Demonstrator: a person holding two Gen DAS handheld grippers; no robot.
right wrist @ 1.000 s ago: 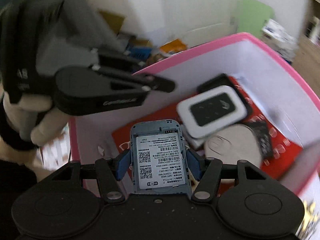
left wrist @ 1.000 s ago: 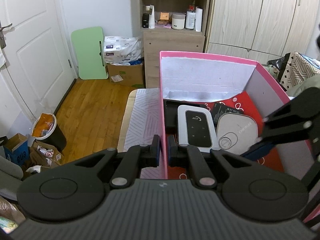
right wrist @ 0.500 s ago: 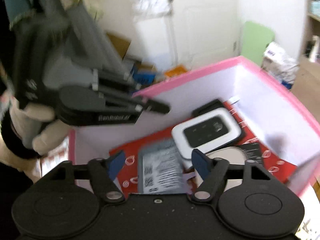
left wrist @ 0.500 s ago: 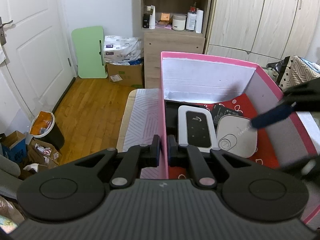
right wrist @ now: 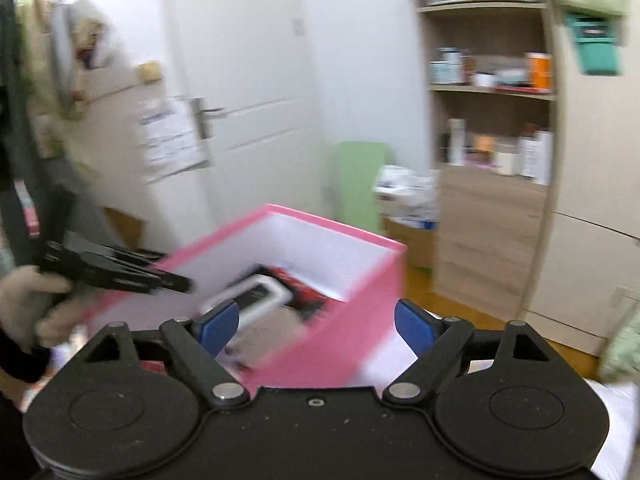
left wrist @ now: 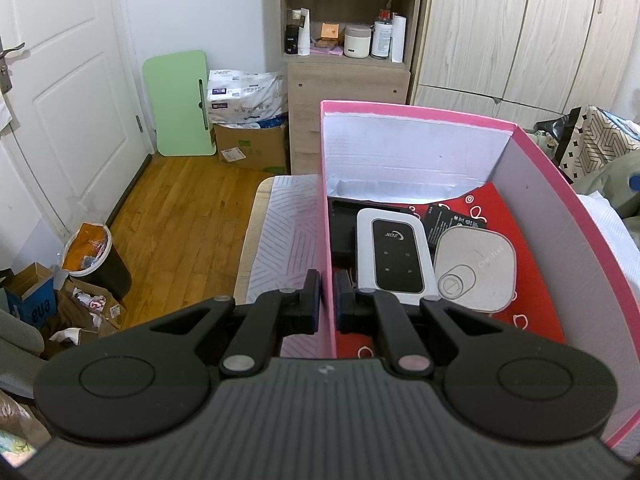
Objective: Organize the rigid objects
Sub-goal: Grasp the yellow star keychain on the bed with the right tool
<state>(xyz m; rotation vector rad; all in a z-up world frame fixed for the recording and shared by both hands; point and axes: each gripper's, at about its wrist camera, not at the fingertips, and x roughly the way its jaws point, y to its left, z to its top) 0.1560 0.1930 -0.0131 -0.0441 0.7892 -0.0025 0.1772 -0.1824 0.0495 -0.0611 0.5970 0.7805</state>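
A pink box (left wrist: 416,110) with white inner walls stands on the bed. My left gripper (left wrist: 327,300) is shut on the box's left wall (left wrist: 325,216), one finger on each side. Inside lie a white pocket router with a black face (left wrist: 394,254), a grey rounded device (left wrist: 474,270), a black item (left wrist: 342,226) and a black card (left wrist: 454,222) on a red lining. My right gripper (right wrist: 316,324) is open and empty, above and outside the box (right wrist: 320,344). The blue-grey device it held earlier is hidden from view.
A white patterned sheet (left wrist: 284,232) covers the bed left of the box. A wooden floor (left wrist: 180,216), a bin (left wrist: 94,256) and cardboard boxes (left wrist: 250,144) lie to the left. A shelf unit (left wrist: 348,60) and wardrobes (left wrist: 520,32) stand behind.
My right gripper opened and let go of the blue-grey device into the box, then rose and pulled back out of the box. My left gripper kept its hold on the wall.
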